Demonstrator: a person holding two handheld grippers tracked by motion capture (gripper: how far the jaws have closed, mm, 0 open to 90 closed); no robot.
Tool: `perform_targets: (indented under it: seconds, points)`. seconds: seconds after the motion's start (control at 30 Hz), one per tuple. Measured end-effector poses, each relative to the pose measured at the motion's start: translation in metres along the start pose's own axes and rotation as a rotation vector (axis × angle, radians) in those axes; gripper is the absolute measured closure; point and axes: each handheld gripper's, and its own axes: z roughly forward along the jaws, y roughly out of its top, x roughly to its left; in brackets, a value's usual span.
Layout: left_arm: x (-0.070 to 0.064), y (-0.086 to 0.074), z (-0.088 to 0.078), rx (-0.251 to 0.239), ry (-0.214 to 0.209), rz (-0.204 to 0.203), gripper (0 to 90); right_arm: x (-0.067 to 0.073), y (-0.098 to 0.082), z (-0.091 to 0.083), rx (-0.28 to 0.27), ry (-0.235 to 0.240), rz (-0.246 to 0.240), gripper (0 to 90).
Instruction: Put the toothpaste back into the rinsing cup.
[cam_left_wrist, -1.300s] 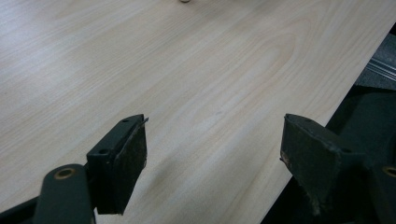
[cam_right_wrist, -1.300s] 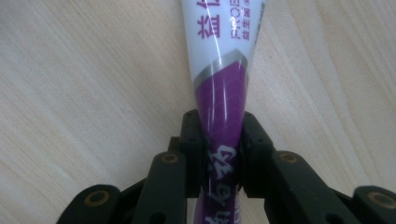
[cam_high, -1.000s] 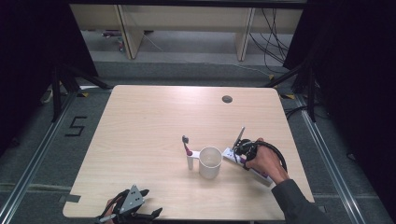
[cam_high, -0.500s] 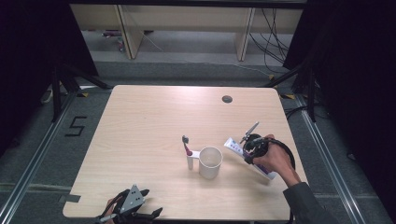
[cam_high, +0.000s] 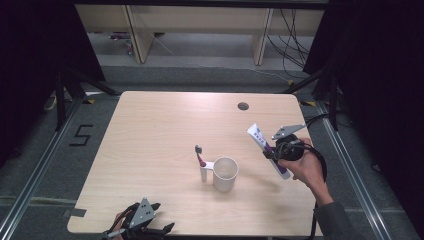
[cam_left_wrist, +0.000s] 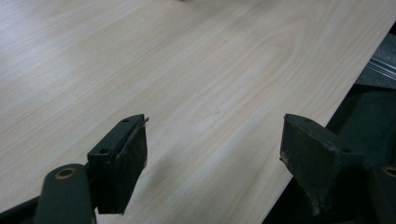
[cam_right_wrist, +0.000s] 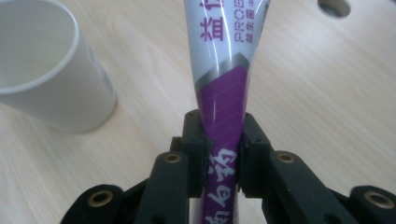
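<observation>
Toothpaste, a white-and-purple plastic tube (cam_high: 268, 152), is lifted off the table (cam_high: 150, 130) in the right tongs (cam_high: 280, 150); it likely goes into the white cup (cam_high: 225, 173) next; left tongs (cam_left_wrist: 212, 158) gape empty

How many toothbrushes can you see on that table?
1. A single toothbrush stands upright in a small white holder just left of the white cup, near the table's middle. Nothing else there looks like a brush.

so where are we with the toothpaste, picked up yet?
Done: the right gripper is shut on the toothpaste tube and holds it clear of the table. In hand: carrying it, right of the white cup. Left, probably: setting it in the cup beside the toothbrush standing in its holder. The left gripper sits open at the near edge.
</observation>
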Motion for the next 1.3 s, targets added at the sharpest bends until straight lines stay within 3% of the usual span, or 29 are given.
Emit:
perform_targets:
  seconds: [0.03, 0.07, 0.1, 0.2, 0.23, 0.3, 0.4, 0.43, 0.47, 0.5, 0.57, 0.6, 0.73, 0.77, 0.87, 1.0, 1.1, 1.3]
  points:
    - [-0.001, 0.001, 0.000, -0.008, -0.005, -0.015, 22.8, 0.000, 0.002, -0.004, -0.083, 0.005, -0.012, 76.6]
    - [-0.001, 0.001, 0.000, -0.008, -0.005, -0.015, 22.8, 0.000, 0.002, -0.004, -0.083, 0.005, -0.012, 76.6]
    - [0.000, 0.001, -0.001, -0.001, -0.001, -0.005, 22.8, 0.002, 0.005, -0.010, -0.099, 0.025, 0.035, 76.6]
    - [0.000, 0.000, -0.001, -0.009, 0.001, -0.017, 22.9, 0.004, 0.007, -0.013, -0.145, 0.032, 0.046, 76.6]
    - [0.000, 0.001, -0.001, -0.012, 0.001, -0.019, 22.9, 0.003, 0.008, -0.013, -0.196, 0.030, 0.016, 76.6]
    - [0.000, 0.001, -0.001, -0.013, -0.002, -0.021, 22.9, 0.009, 0.011, -0.017, -0.274, 0.054, 0.070, 76.6]
    - [0.000, 0.001, -0.001, -0.012, 0.001, -0.020, 22.9, 0.012, 0.014, -0.018, -0.319, 0.064, 0.065, 76.6]
    - [0.000, 0.001, -0.001, -0.016, 0.002, -0.023, 22.9, 0.015, 0.017, -0.018, -0.376, 0.069, 0.057, 76.6]
    - [0.000, 0.001, -0.001, -0.016, 0.002, -0.023, 22.9, 0.015, 0.017, -0.018, -0.376, 0.069, 0.057, 76.6]
    - [0.000, 0.000, -0.001, -0.016, 0.004, -0.020, 22.9, 0.022, 0.020, -0.020, -0.394, 0.104, 0.085, 76.6]
    - [0.000, 0.001, -0.001, -0.014, 0.003, -0.022, 22.8, 0.023, 0.021, -0.020, -0.410, 0.109, 0.076, 76.6]
    - [0.000, 0.001, -0.001, -0.017, 0.002, -0.026, 22.8, 0.030, 0.026, -0.022, -0.453, 0.116, 0.079, 76.6]
    - [0.000, 0.000, -0.001, -0.016, 0.000, -0.020, 22.8, 0.036, 0.034, -0.025, -0.496, 0.140, 0.076, 76.6]
    - [0.000, 0.001, -0.001, -0.020, 0.002, -0.024, 22.8, 0.039, 0.038, -0.027, -0.530, 0.151, 0.081, 76.6]
    - [0.000, 0.001, -0.001, -0.017, 0.001, -0.021, 22.8, 0.041, 0.041, -0.028, -0.549, 0.153, 0.065, 76.6]
    - [0.000, 0.001, -0.001, -0.017, 0.001, -0.022, 22.8, 0.053, 0.049, -0.027, -0.562, 0.216, 0.088, 76.5]
    - [0.000, 0.001, -0.001, -0.018, 0.002, -0.025, 22.8, 0.056, 0.052, -0.024, -0.581, 0.216, 0.065, 76.6]
    - [0.000, 0.001, -0.001, -0.022, 0.004, -0.026, 22.8, 0.063, 0.053, -0.015, -0.569, 0.238, 0.067, 76.5]
